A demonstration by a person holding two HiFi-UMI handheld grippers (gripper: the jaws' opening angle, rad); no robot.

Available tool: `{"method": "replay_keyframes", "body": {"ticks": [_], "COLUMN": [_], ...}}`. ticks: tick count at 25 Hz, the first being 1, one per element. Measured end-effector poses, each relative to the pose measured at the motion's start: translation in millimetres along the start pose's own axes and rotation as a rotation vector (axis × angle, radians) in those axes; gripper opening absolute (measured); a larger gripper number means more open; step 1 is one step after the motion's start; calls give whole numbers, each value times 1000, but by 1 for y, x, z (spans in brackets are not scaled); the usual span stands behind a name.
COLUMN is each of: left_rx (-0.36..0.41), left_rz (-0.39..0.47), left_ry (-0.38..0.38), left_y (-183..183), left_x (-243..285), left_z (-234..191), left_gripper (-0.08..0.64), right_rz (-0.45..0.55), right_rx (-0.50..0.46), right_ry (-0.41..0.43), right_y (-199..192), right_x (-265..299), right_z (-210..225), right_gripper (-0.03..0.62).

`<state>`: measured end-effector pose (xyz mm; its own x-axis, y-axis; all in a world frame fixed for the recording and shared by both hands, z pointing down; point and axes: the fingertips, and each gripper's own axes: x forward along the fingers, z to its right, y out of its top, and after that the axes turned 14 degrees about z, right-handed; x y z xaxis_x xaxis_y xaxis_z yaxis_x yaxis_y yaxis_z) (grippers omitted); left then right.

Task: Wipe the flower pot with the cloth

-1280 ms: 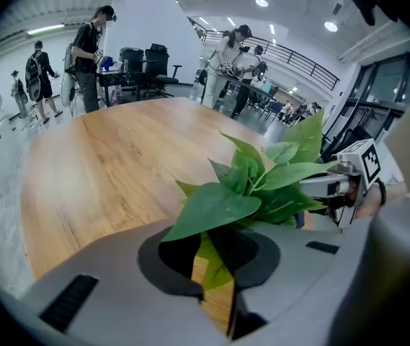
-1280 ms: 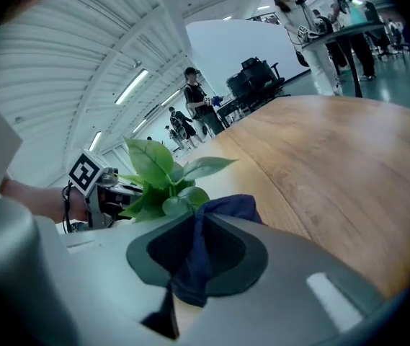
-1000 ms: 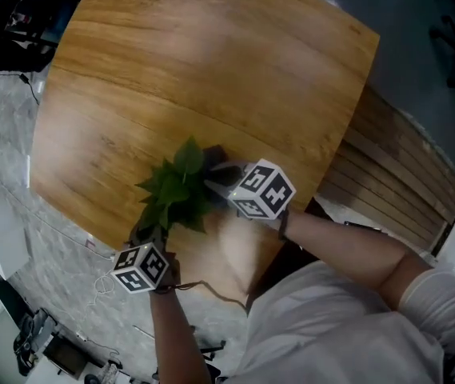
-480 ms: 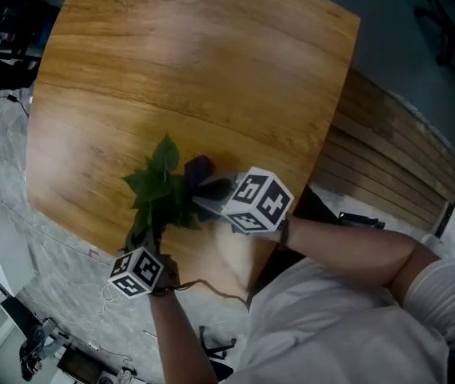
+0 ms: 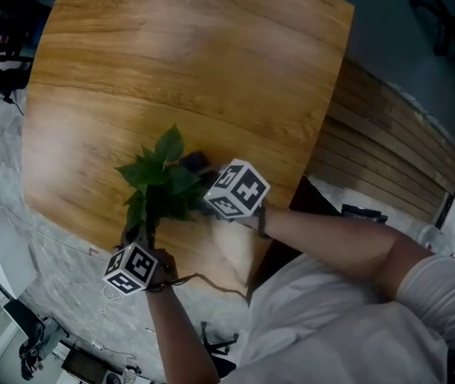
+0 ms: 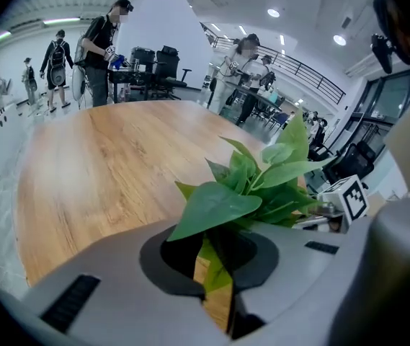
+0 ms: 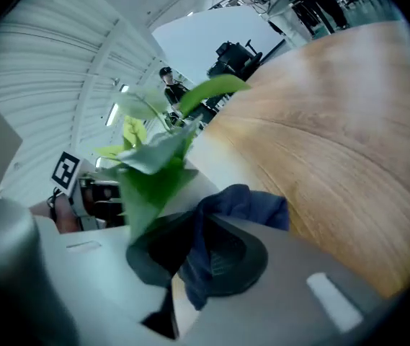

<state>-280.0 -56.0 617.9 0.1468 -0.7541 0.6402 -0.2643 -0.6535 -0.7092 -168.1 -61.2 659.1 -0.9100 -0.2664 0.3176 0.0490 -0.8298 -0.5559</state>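
Observation:
A leafy green plant (image 5: 159,186) stands near the front edge of the wooden table (image 5: 195,62); its leaves hide the flower pot. My left gripper (image 5: 141,234) reaches in from below and is shut on the pot's dark rim under the leaves (image 6: 262,186); the narrow slit between its jaws shows one leaf and table wood. My right gripper (image 5: 203,184) comes in from the right, shut on a dark blue cloth (image 7: 241,204). The cloth (image 5: 195,161) bunches out of the jaws against the plant's right side. Blurred leaves (image 7: 154,157) fill the right gripper view.
The table's front edge runs just behind my left gripper's cube (image 5: 131,268). A slatted wooden bench (image 5: 387,150) lies to the right. Cables and gear lie on the floor (image 5: 19,326) at the left. People (image 6: 100,49) and office chairs stand beyond the table's far side.
My right gripper has moved left with the cloth, closer against the plant. The left gripper stays at the plant's base.

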Motion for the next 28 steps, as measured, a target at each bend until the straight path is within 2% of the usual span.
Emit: {"method": "replay_keyframes", "body": {"ticks": [5,9,12,15,18,22,25,28], "left_rx": [-87,-98,-90,-79,-48,-33,9,33], "left_rz": [15,16,19,26,5,-32,-52,-62], "left_ry": [12,8,6,5,-14,-96,-145,-170], "left_y": [-2,-3,-2,-4,-6,-5,0,5], "left_x": [-5,-6,-3,-1,-2,-1,5,10], "left_z": [3,8,9,8,6,14,23,23], "left_gripper": [37,37,37,37,37,37,37,37], "right_rz": [22,53,52,55,68,81,72,-1], "right_rx": [8,58,84,90,118,100,108,117], "right_ry": [63,4,-46,-46,4,56,42,-2], "right_y": [21,16,0,-5,9,51,67,50], "right_x": [-30,-22,-3,5,-6,-27,-28,-7], "right_z": [-43,-15,17,26,5,-23,-9,18], "right_gripper": [44,44,44,43,44,44,44,44]}}
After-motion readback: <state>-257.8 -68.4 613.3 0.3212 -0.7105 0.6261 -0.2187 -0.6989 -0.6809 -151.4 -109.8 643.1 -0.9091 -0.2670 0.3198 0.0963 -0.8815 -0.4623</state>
